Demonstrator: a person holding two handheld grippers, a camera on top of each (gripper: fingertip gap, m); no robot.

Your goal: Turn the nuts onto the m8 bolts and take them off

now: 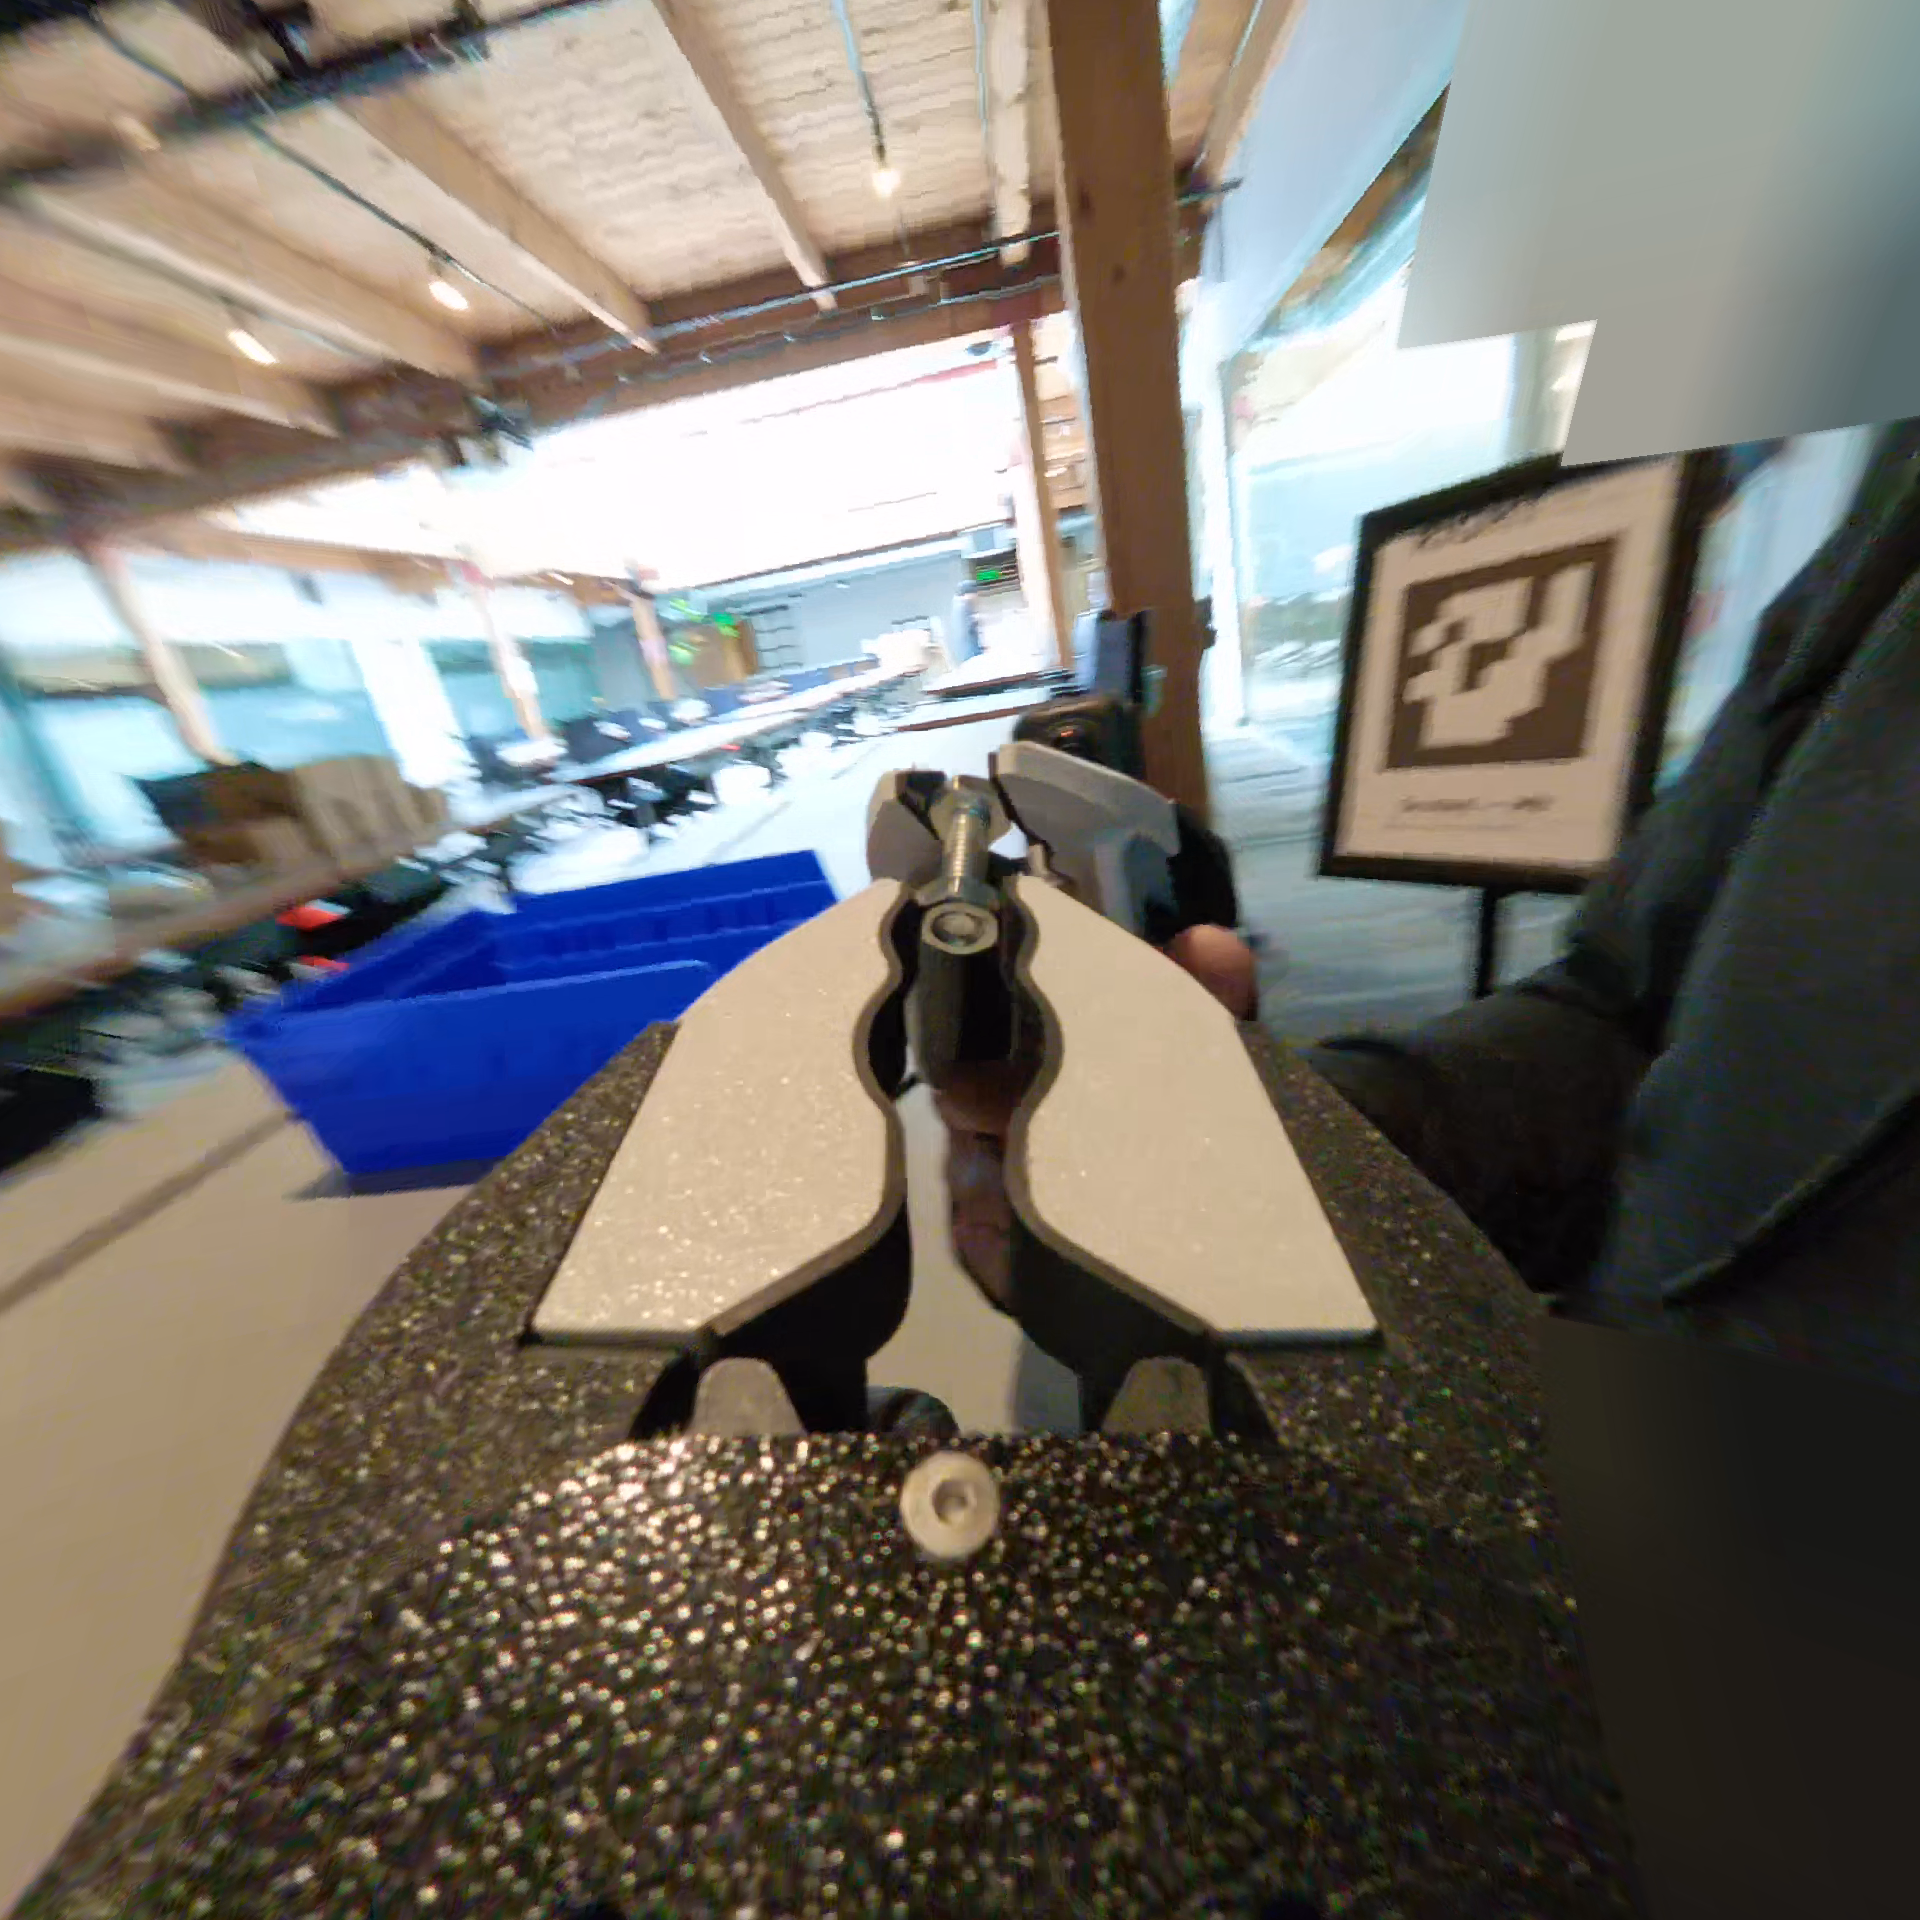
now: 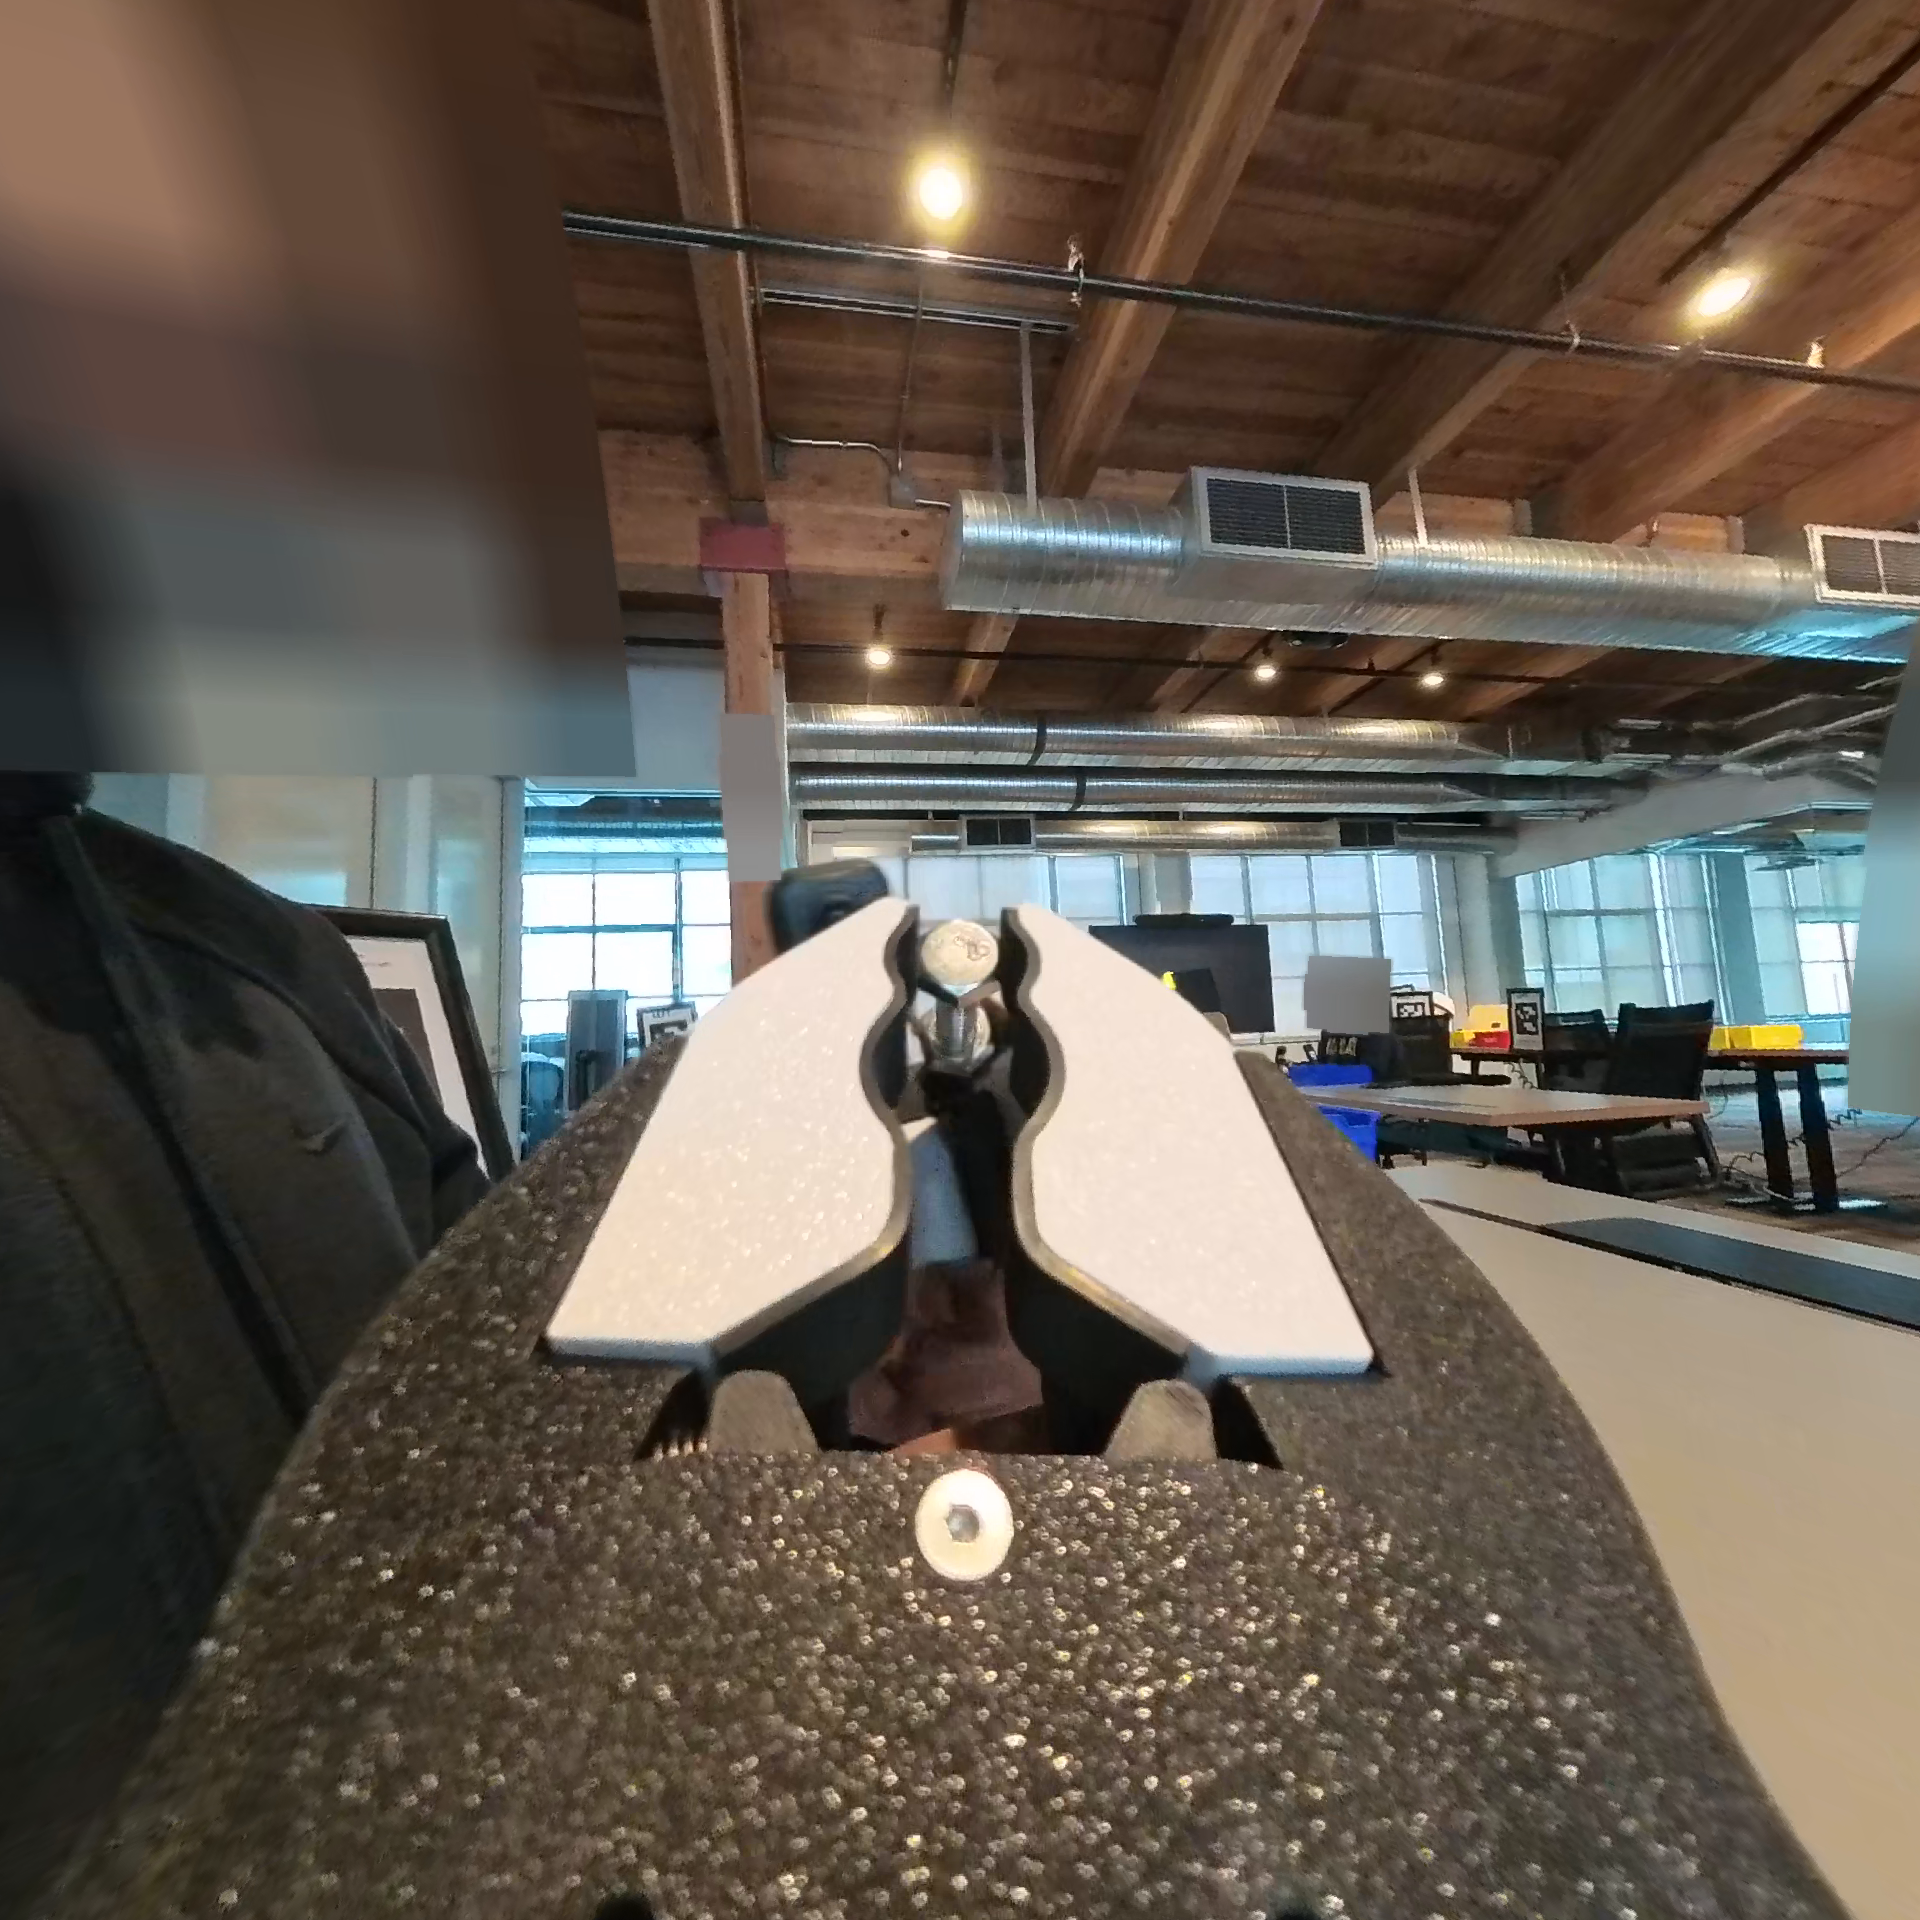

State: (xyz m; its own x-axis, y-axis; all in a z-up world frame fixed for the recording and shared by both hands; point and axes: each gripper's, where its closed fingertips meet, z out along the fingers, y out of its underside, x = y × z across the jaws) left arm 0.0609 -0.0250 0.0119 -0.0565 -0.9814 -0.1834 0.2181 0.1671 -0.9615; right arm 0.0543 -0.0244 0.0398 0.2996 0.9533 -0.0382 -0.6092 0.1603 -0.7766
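- Up in the air above the worktop [image 2: 1621,1382], the left tongs [image 1: 958,914] are squeezed tight on a shiny nut [image 1: 956,923].
- The nut sits on the far end of a silver bolt [image 1: 964,831], which points straight away from the left camera.
- The right tongs [image 2: 956,961] are squeezed tight on the six-sided head of that bolt [image 2: 954,954], and the bolt's thread runs away from the right camera to the nut [image 2: 948,1039].
- So the two tongs meet tip to tip, with the bolt held between them.
- The bolt head has small raised marks on it, too small to read.
- A dark sleeve [image 1: 1704,987] shows close beside the tongs.
- Blue bins [image 1: 540,997] stand on the worktop, off to the left in the left view.
- A framed sign [image 1: 1496,675] with a black and white block pattern stands near the sleeve. Its small writing is blurred.
- Far off, yellow bins [image 2: 1756,1035] sit on a desk.
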